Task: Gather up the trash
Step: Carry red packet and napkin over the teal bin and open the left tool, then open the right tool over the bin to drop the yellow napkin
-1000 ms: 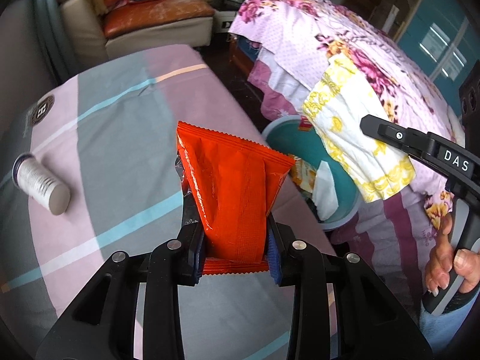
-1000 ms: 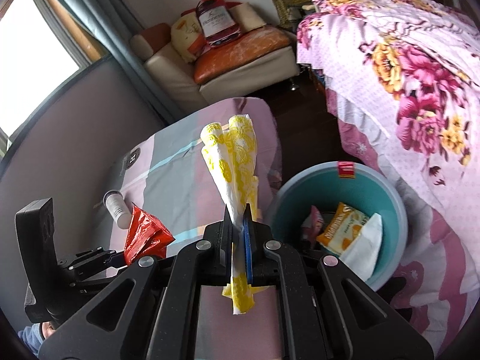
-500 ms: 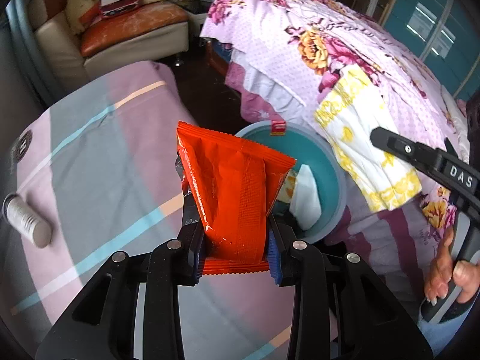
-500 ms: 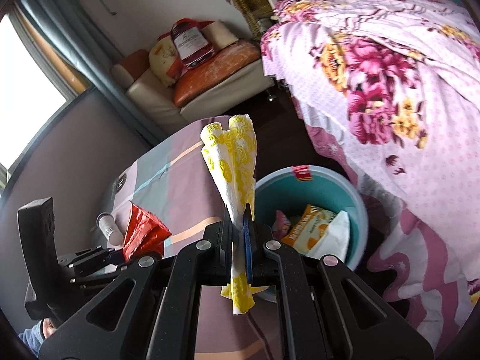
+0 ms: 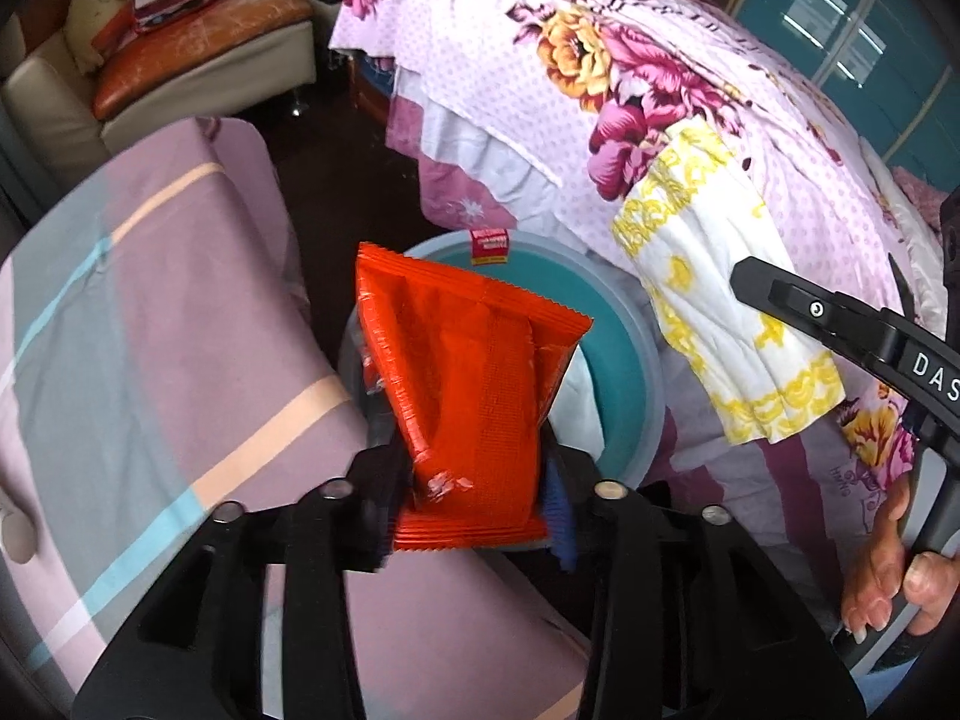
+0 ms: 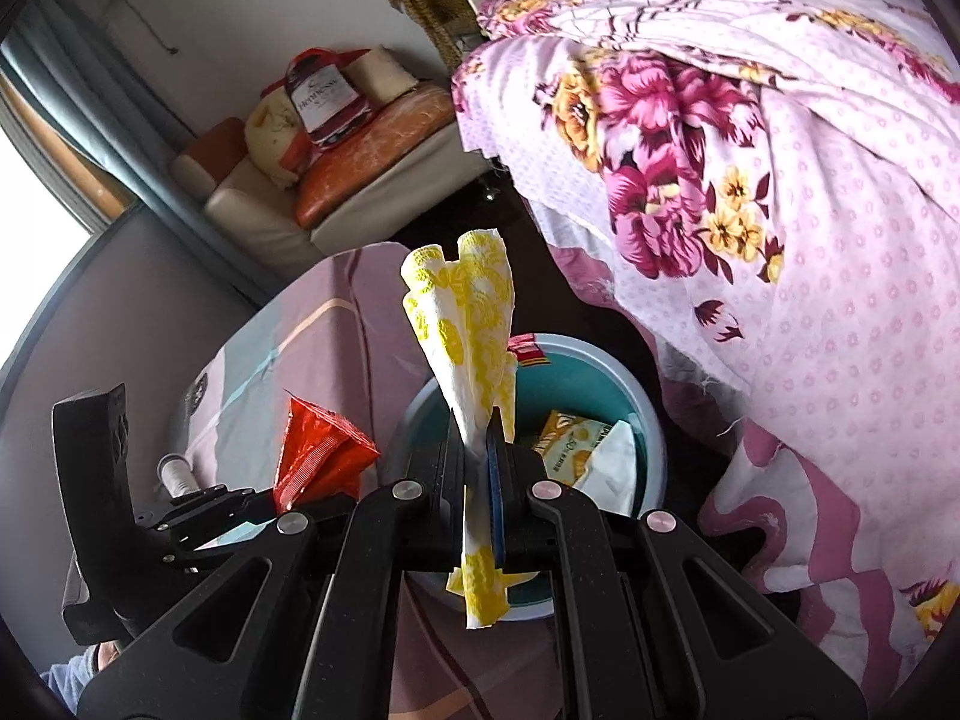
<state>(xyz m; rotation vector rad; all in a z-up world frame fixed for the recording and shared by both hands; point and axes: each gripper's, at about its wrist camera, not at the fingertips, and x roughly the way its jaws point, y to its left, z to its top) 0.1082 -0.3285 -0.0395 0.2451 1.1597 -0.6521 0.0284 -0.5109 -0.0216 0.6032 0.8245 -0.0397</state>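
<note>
Left wrist view shows the left gripper (image 5: 474,480) clamped low on a light, crinkly red wrapper (image 5: 468,384) above the teal bin (image 5: 630,372), while the right gripper (image 6: 480,474) pinches a soft, limp yellow-printed napkin (image 6: 468,324) by its folded middle nearby.

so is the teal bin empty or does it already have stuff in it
Not empty. The teal bin already holds a yellow snack packet and a white tissue, seen past the right claw.
</note>
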